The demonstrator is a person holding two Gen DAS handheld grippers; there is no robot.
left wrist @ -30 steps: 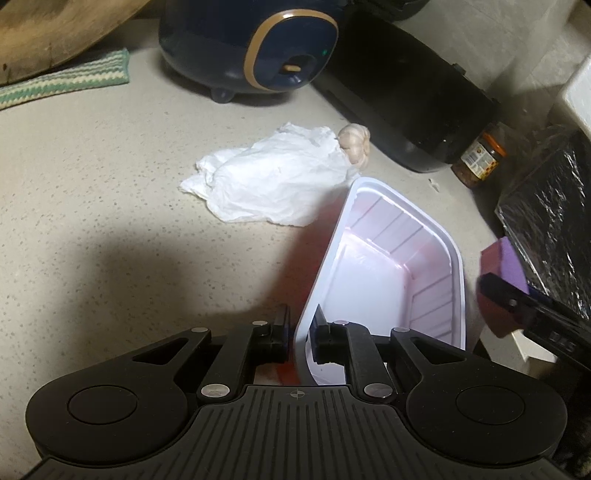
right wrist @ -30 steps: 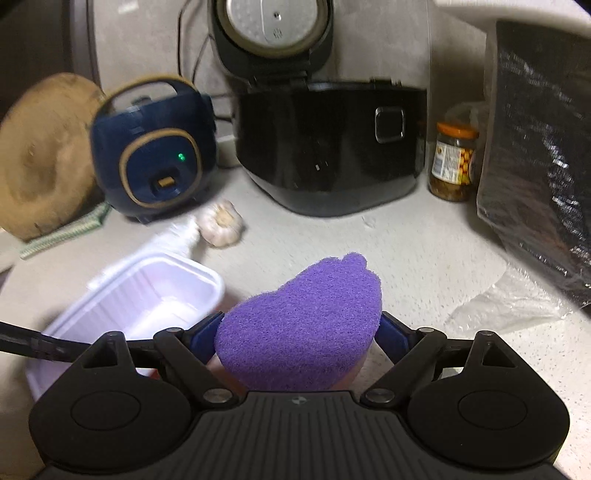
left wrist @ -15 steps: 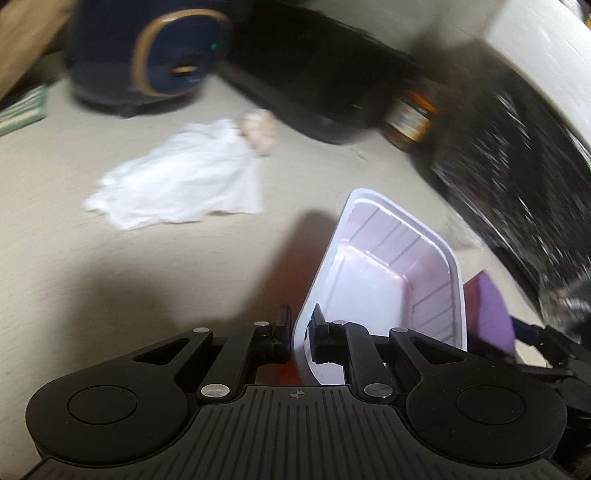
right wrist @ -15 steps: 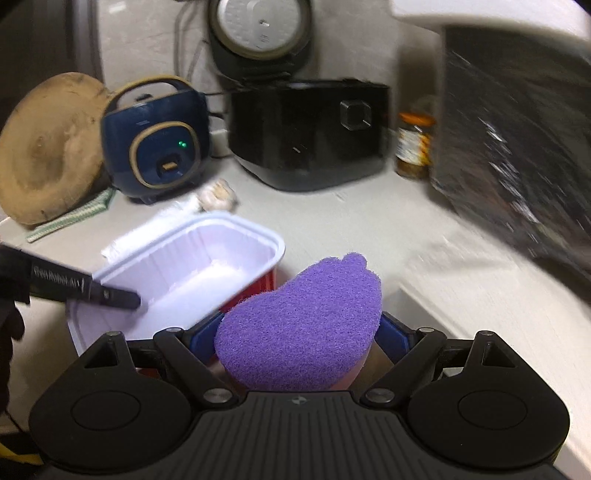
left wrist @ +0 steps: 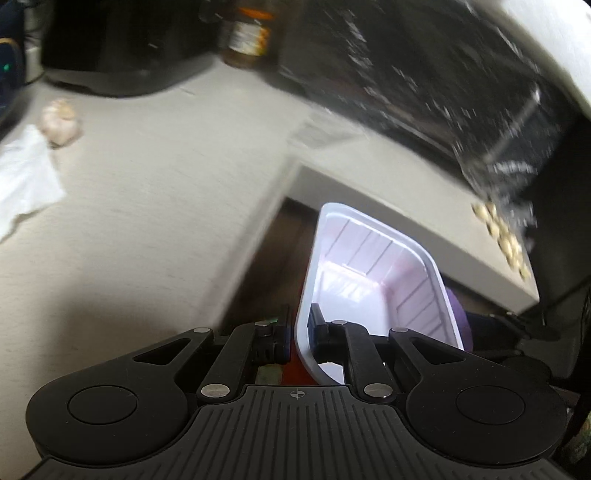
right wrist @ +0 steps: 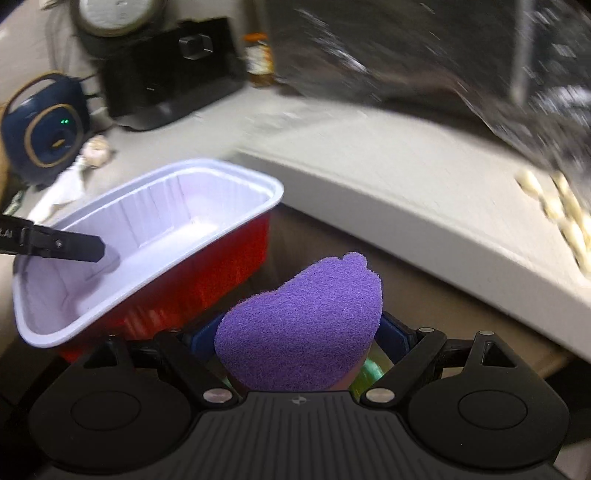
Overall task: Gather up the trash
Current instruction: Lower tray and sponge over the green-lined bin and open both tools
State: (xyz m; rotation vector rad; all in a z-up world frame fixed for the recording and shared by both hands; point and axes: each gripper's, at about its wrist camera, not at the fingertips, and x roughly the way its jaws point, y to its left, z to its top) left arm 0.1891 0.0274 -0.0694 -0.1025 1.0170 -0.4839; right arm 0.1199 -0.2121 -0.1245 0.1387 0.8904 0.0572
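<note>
Left gripper (left wrist: pixel 298 329) was clamped on the near wall of the tray (left wrist: pixel 373 266), one finger inside the white lining and one outside on the red shell. The tray was held in the air past the edge of the worktop (left wrist: pixel 155 192), tilted (same tray at (right wrist: pixel 147 229) in the right wrist view, with the left gripper (right wrist: pixel 96 248) reaching in from the left edge). Right gripper (right wrist: pixel 299 332) was gripping the purple sponge (right wrist: pixel 306 328), jaws wide around it, also off the worktop edge and just right of the tray. On the worktop behind: crumpled white tissue (left wrist: pixel 22 184), garlic bulb (left wrist: pixel 61 120) touching it, jar (left wrist: pixel 248 35), black appliance (right wrist: pixel 173 70), blue cooker (right wrist: pixel 46 129). Pale cloves (left wrist: pixel 504 236) lay near the right edge. Background was motion-blurred.
</note>
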